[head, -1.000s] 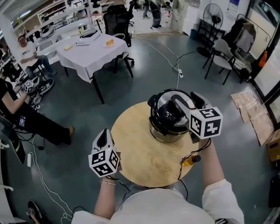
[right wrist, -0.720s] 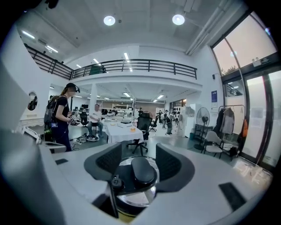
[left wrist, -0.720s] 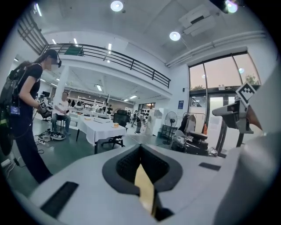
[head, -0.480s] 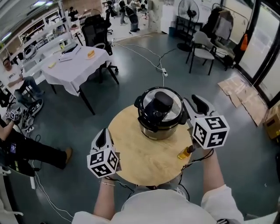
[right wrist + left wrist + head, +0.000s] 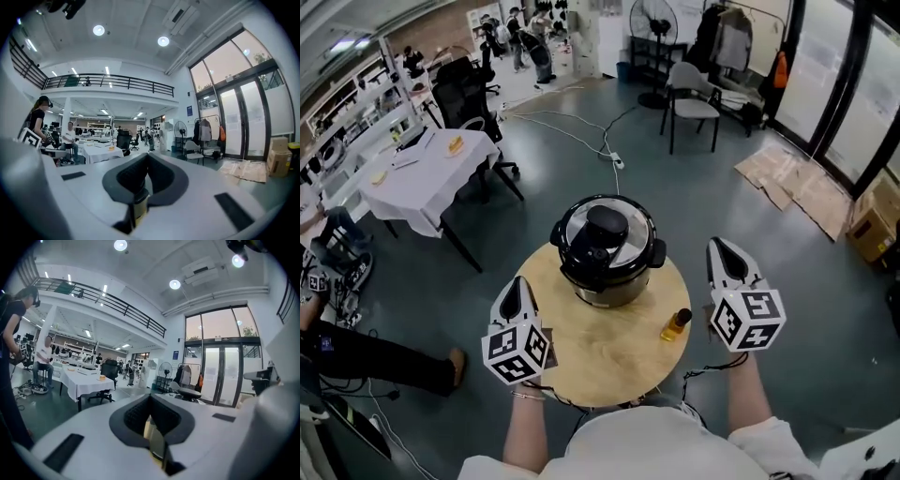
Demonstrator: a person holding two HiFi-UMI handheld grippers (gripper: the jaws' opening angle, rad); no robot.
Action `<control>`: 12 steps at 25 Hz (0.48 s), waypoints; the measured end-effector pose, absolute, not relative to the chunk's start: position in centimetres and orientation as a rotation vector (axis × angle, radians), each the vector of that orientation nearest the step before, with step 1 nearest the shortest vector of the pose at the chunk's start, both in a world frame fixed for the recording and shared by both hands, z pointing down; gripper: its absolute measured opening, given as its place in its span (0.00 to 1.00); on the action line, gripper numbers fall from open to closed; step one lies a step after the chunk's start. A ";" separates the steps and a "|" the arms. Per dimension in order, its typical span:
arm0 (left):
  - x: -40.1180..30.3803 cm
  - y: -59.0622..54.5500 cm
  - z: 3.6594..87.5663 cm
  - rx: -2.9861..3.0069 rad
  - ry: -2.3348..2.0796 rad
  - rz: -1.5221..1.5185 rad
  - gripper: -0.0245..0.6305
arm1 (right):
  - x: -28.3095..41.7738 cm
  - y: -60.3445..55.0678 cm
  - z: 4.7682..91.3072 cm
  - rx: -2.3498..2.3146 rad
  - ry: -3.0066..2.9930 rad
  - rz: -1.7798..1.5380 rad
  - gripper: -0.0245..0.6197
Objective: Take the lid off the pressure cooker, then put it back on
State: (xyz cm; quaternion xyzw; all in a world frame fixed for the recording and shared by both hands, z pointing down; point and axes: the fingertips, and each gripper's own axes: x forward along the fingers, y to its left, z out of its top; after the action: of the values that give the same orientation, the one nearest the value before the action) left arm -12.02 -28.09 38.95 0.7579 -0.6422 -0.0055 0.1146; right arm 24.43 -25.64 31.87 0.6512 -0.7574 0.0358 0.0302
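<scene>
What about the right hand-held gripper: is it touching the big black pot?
Apart. The head view shows the right hand-held gripper beside the pressure cooker, with bare round table showing between them.

The right gripper (image 5: 148, 158) has just been closing; its jaws now meet with nothing between them. Far beyond them stand a table (image 5: 101, 151) at left, a fan (image 5: 180, 127), a chair (image 5: 193, 149), and glass doors (image 5: 243, 126) at right.
</scene>
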 end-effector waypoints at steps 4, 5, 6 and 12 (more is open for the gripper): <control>-11.3 -28.5 38.9 2.219 -1.888 -0.023 0.03 | 26.3 -24.1 34.3 2.039 -2.345 0.162 0.04; -11.2 -28.6 39.0 2.216 -1.890 -0.025 0.03 | 26.6 -23.8 34.9 2.047 -2.341 0.169 0.04; -11.2 -28.7 39.0 2.213 -1.893 -0.025 0.03 | 27.0 -23.5 35.6 2.055 -2.332 0.178 0.04; -10.9 -28.7 39.6 2.196 -1.909 -0.004 0.03 | 28.5 -23.3 37.9 2.079 -2.298 0.229 0.04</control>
State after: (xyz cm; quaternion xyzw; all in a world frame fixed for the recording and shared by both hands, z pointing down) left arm -10.86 -28.69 39.62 0.7497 -0.6516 -0.0013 0.1158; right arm 28.50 -23.27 37.94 0.6689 -0.7395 0.0736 0.0170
